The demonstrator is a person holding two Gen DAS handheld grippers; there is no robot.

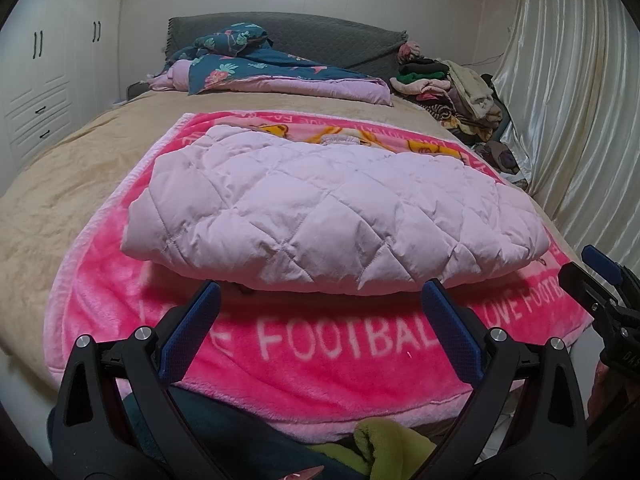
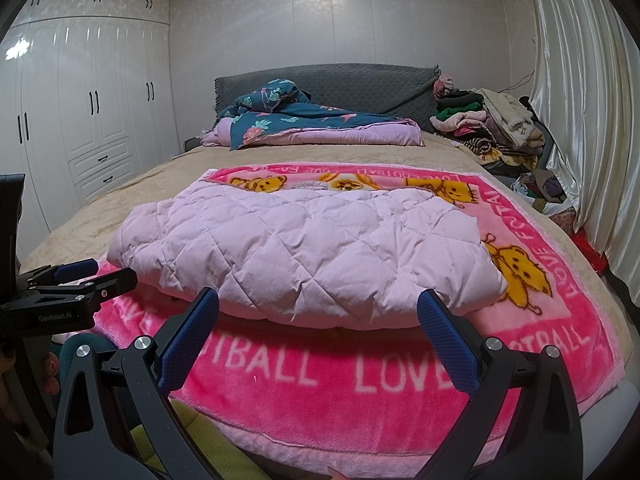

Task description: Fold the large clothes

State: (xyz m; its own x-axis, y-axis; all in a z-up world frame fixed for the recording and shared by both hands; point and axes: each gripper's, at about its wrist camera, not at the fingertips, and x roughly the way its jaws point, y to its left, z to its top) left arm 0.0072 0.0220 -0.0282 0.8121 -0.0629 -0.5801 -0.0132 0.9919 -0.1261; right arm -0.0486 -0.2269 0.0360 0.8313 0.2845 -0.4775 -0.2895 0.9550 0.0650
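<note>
The puffy lilac jacket (image 1: 332,208) lies folded on the pink blanket (image 1: 320,360), long side going left to right. It sits just ahead of both claws. The left gripper (image 1: 320,300) is wide open and holds nothing. The right gripper (image 2: 318,308) is wide open and empty too. Each looks about as near to the jacket's front edge as the other. Past the jacket, far off, are a blue flowery quilt (image 2: 288,116) and a pile of clothes (image 2: 488,128). Nothing blocks the way.
</note>
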